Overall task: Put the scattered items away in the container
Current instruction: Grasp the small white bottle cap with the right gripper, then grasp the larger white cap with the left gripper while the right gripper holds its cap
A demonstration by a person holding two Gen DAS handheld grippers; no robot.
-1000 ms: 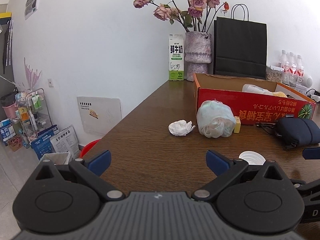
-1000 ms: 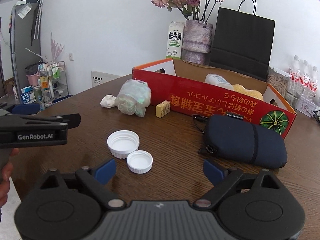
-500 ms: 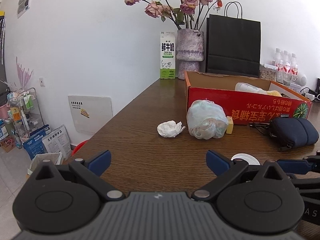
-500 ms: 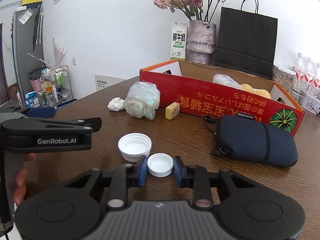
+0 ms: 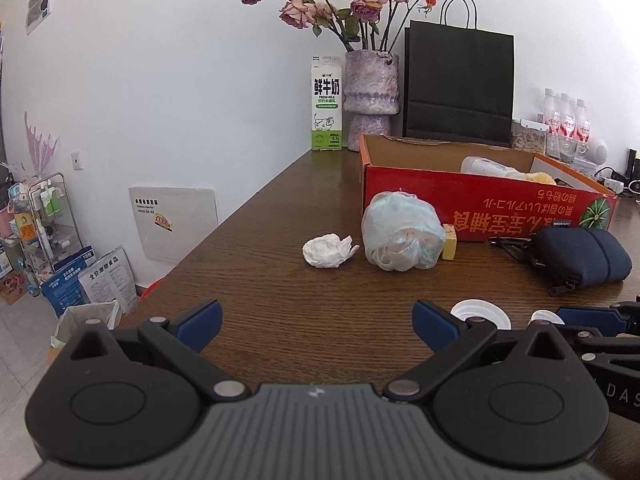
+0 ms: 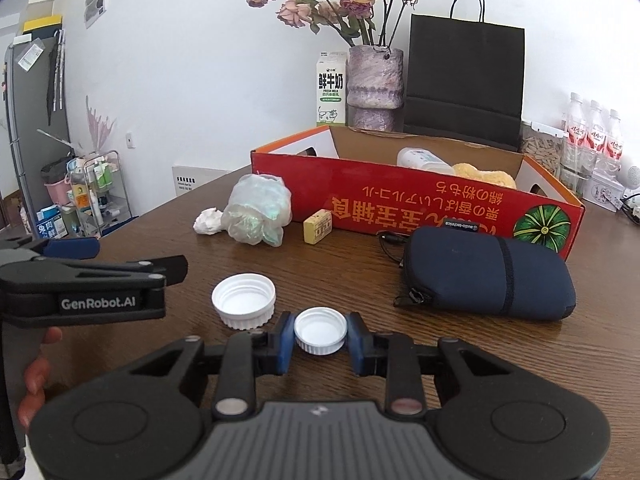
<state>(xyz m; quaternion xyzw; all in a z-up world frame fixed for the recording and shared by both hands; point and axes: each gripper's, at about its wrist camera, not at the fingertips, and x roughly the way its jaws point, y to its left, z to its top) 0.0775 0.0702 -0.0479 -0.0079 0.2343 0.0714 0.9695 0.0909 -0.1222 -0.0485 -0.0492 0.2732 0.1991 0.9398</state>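
My right gripper is shut on the small white cap, blue pads pressing both its sides, low over the brown table. A larger white cap lies just left of it. Farther back sit a crumpled tissue, a knotted plastic bag, a yellow block and a dark blue pouch. Behind them stands the red cardboard box, with a bottle and a yellow sponge inside. My left gripper is open over bare table, with nothing between its fingers.
A milk carton, a vase of dried roses and a black paper bag line the wall behind the box. Water bottles stand at the far right. The table's left edge drops to a floor with shelves and boxes.
My right gripper was open a second ago and has closed on the small white cap. The left gripper has hardly moved and stays open.
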